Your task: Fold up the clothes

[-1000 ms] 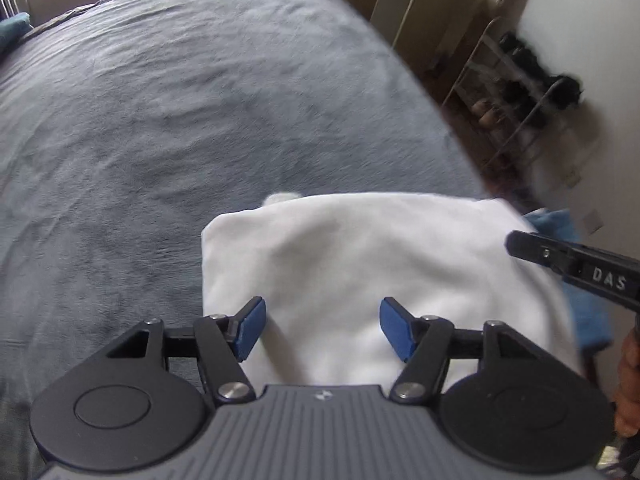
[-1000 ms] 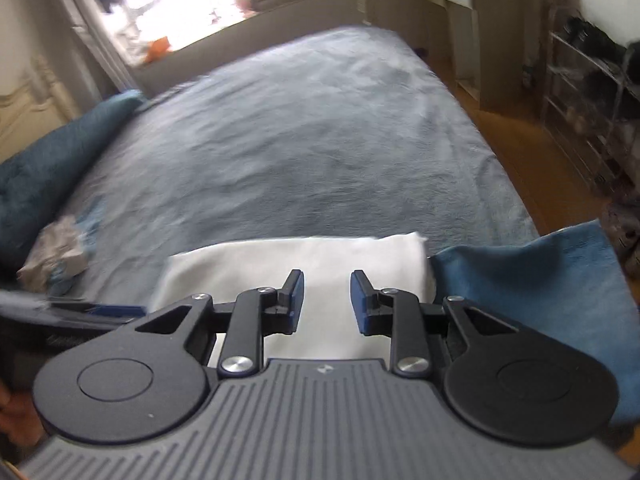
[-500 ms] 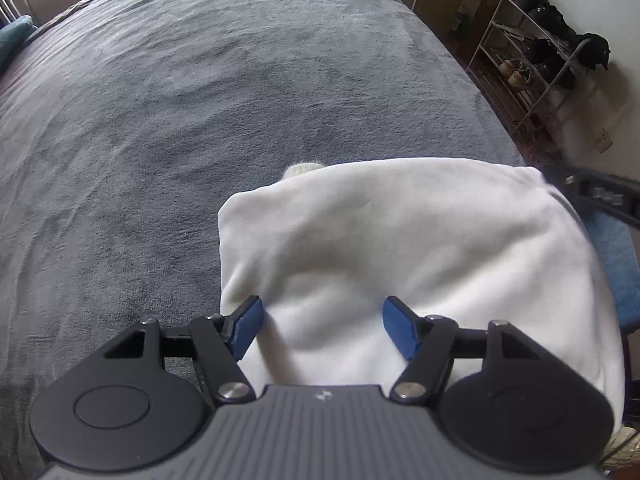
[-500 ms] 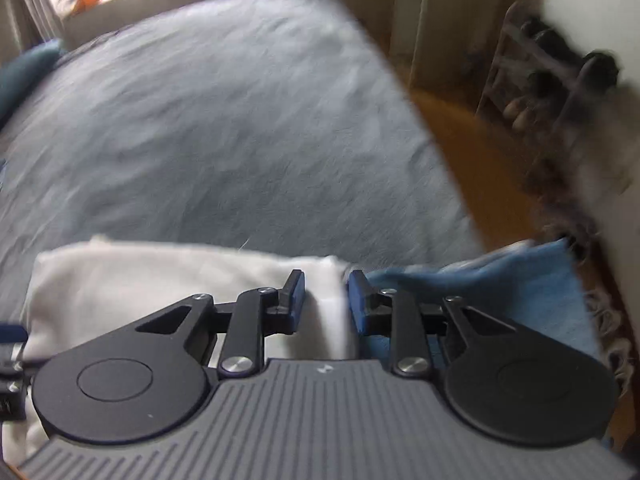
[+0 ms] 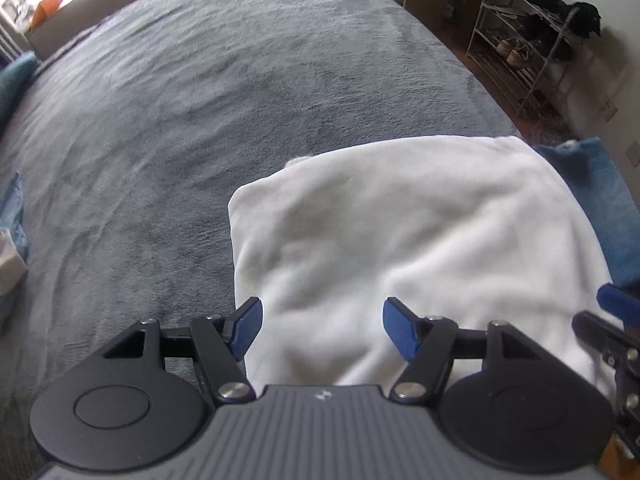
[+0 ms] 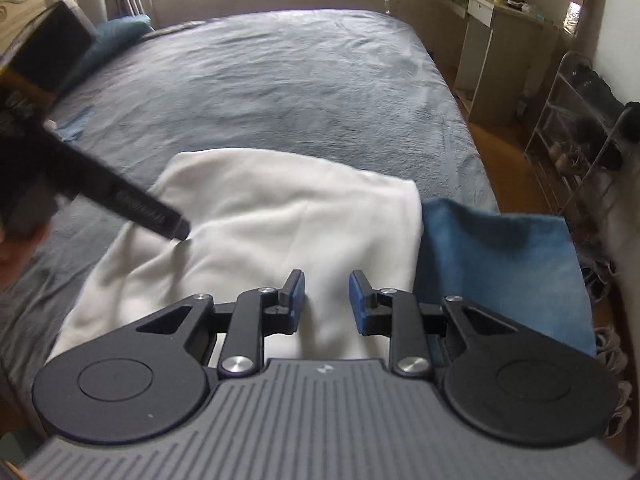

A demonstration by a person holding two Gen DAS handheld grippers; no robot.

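White garment (image 5: 420, 232), folded and lying on the grey bed (image 5: 200, 100) beside blue cloth (image 6: 500, 256); my left gripper (image 5: 322, 328) and right gripper (image 6: 326, 300) hover open, empty, so I judge a final fold or tidy-up comes next.

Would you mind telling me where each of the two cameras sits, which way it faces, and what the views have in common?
Left wrist: on the left gripper, looking forward across the white garment and the grey bed; its own open fingers show, with the right gripper's tip at the right edge.
Right wrist: on the right gripper, facing the window end; its open fingers and the left gripper show.
Shared: white garment, blue garment, bed, shoe rack.
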